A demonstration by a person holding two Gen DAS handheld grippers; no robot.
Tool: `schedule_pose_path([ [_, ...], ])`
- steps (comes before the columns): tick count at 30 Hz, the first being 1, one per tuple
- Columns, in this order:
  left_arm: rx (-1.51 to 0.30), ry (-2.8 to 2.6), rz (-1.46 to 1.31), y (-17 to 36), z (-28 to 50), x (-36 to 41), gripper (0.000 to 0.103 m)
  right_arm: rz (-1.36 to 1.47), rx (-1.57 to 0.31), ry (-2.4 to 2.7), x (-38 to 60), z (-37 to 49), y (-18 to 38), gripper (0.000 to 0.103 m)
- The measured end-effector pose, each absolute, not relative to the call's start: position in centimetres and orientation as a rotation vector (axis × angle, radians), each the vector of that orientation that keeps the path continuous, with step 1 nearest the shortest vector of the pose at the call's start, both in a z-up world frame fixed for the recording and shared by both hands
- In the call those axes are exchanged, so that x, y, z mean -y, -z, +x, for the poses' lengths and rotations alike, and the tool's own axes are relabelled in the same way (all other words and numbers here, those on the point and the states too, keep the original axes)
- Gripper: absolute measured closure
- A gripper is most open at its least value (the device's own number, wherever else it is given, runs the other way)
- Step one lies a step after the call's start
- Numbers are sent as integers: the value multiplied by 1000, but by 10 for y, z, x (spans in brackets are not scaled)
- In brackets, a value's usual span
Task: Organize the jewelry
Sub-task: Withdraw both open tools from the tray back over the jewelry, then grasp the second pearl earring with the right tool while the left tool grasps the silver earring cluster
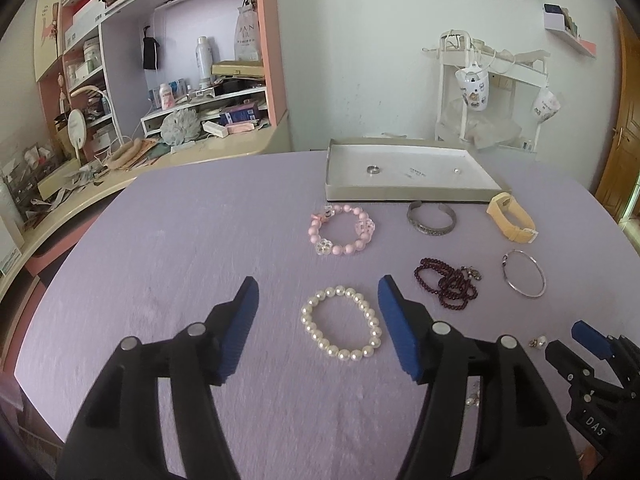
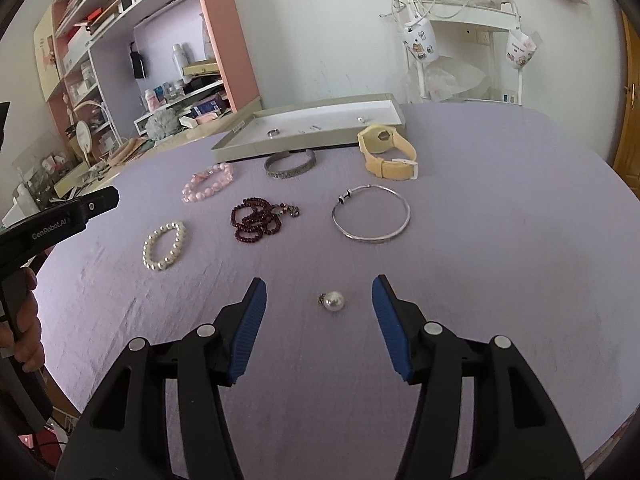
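My left gripper (image 1: 318, 292) is open and empty, its jaws on either side of a white pearl bracelet (image 1: 341, 323) on the purple table. My right gripper (image 2: 319, 288) is open and empty, with a pearl earring (image 2: 333, 301) lying between its fingers. A shallow grey tray (image 1: 404, 193) at the back holds a ring (image 1: 373, 169) and a small stud (image 1: 456, 169). In front of it lie a pink bead bracelet (image 1: 343, 230), a silver cuff (image 1: 431, 223), a yellow watch (image 1: 511, 218), dark red beads (image 1: 448, 282) and a thin silver bangle (image 1: 524, 274).
A cluttered pink shelf and desk (image 1: 168, 92) stand to the left behind the table. A white rack with hanging cups (image 1: 488, 92) stands behind the tray. More small earrings (image 1: 474, 396) lie near the left gripper's right finger. A wooden door (image 1: 624, 128) is at far right.
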State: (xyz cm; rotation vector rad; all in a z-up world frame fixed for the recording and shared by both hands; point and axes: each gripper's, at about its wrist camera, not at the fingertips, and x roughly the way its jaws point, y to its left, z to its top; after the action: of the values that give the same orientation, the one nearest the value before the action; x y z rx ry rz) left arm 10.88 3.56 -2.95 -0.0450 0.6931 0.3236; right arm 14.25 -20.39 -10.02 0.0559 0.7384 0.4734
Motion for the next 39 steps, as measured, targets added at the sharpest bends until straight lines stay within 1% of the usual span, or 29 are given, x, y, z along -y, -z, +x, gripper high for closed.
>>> schedule_pose_path([
  [4,-700,-322,-54,35,110,-38,36,47,-746,-466,204,142,104,42],
  [11,-718,-330,-78,49,111,-50,35,9,-800,-438,196,150,117,42],
  [15,-724,-335,-93,54,112,-57,35,-21,-826,-414,190,157,120,50],
  [18,-733,-332,-94,57,112,-59,35,-63,-837,-400,184,157,120,50],
  [21,-741,-324,-96,61,112,-58,35,-68,-843,-394,181,159,119,58],
  [22,-744,-321,-98,62,112,-58,35,-78,-842,-384,179,161,119,64],
  [23,-748,-319,-97,63,112,-57,35,-93,-840,-374,178,163,120,68],
  [24,-752,-315,-98,64,112,-57,35,-106,-837,-375,177,162,119,77],
  [26,-755,-304,-100,65,110,-54,35,-95,-832,-382,180,159,120,86],
  [33,-761,-230,-91,71,102,-28,35,-86,-805,-391,191,143,121,87],
  [39,-776,-134,-71,81,97,8,35,-82,-732,-394,205,121,126,87],
])
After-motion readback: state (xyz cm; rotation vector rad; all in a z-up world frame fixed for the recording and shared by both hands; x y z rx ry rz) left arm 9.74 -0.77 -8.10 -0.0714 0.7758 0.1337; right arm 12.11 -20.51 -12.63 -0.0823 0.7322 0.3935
